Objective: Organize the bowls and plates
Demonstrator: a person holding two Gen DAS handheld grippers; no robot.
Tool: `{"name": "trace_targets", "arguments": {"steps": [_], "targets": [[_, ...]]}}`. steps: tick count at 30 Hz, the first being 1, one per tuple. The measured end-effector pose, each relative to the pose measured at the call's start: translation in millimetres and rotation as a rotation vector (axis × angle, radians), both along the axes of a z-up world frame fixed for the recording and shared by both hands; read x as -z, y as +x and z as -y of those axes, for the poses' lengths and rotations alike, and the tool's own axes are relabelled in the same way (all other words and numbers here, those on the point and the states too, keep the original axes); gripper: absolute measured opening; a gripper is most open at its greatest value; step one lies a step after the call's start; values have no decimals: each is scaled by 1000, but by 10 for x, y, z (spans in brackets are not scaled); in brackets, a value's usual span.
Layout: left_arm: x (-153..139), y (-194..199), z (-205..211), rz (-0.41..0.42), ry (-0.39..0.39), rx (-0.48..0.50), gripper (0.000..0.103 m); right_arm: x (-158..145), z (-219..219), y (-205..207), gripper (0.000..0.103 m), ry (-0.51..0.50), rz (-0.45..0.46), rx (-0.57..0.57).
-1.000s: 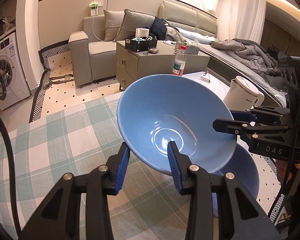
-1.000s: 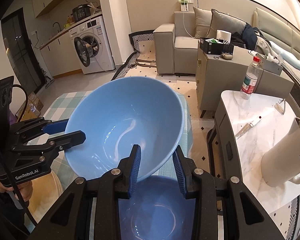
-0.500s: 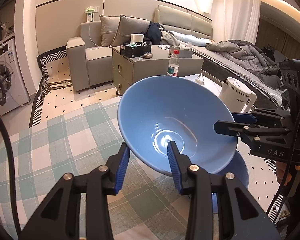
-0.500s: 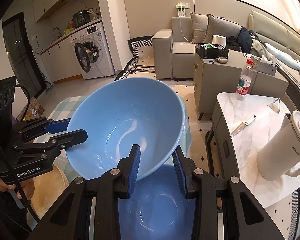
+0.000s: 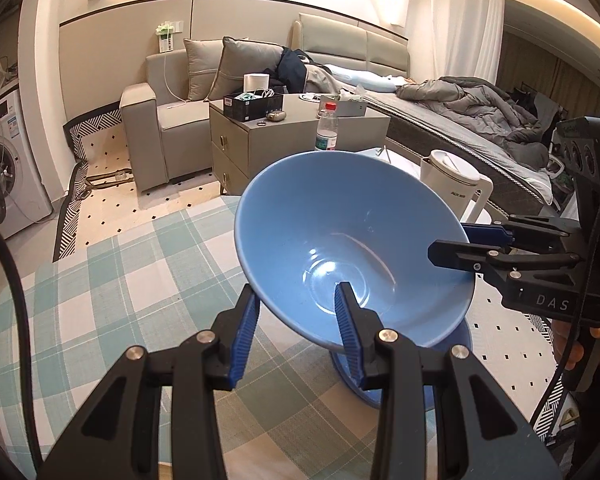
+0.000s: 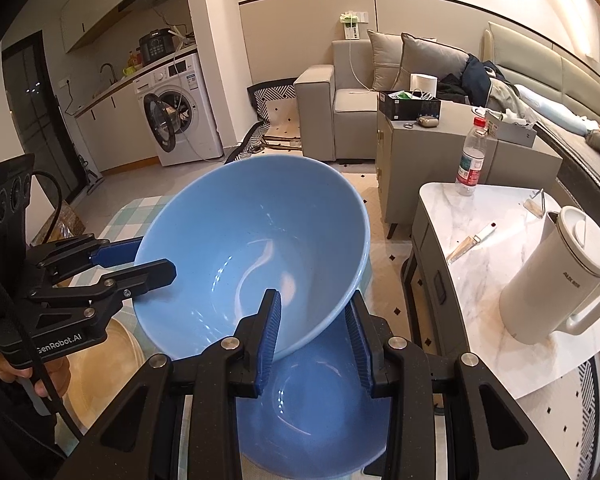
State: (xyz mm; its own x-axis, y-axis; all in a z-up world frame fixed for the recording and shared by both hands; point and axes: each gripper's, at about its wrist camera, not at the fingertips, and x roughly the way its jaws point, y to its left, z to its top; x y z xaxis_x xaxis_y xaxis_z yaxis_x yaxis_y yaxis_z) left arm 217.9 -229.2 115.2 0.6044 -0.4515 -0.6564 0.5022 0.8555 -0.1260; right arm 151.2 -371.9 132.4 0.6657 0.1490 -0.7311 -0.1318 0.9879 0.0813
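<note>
A light blue bowl [image 5: 352,248] [image 6: 252,256] hangs tilted in the air, held by its rim from two sides. My left gripper [image 5: 296,300] is shut on the near rim in the left wrist view, one finger inside and one outside. My right gripper [image 6: 312,304] is shut on the opposite rim the same way. Each gripper shows in the other's view: the right gripper [image 5: 448,248] and the left gripper [image 6: 156,268]. Below sits a second, darker blue bowl [image 6: 308,412] [image 5: 462,334], upright on the table and apart from the held one.
The table carries a green checked cloth [image 5: 120,300]. A pale yellow plate [image 6: 100,360] lies to the left of the lower bowl. On a marble side table [image 6: 480,208] stand a white kettle [image 6: 560,276], a water bottle [image 6: 470,156] and a knife [image 6: 470,244].
Both grippers have carried the light blue bowl upward and sideways together, so the gap to the darker bowl below has grown. Both grips stay the same.
</note>
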Motion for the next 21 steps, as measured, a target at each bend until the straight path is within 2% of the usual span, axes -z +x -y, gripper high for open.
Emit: {"name": "trace_targets", "arguments": {"steps": [21], "targets": [[36, -186, 259, -5, 14, 79, 38, -8, 191, -382, 35, -1, -13, 61]]}}
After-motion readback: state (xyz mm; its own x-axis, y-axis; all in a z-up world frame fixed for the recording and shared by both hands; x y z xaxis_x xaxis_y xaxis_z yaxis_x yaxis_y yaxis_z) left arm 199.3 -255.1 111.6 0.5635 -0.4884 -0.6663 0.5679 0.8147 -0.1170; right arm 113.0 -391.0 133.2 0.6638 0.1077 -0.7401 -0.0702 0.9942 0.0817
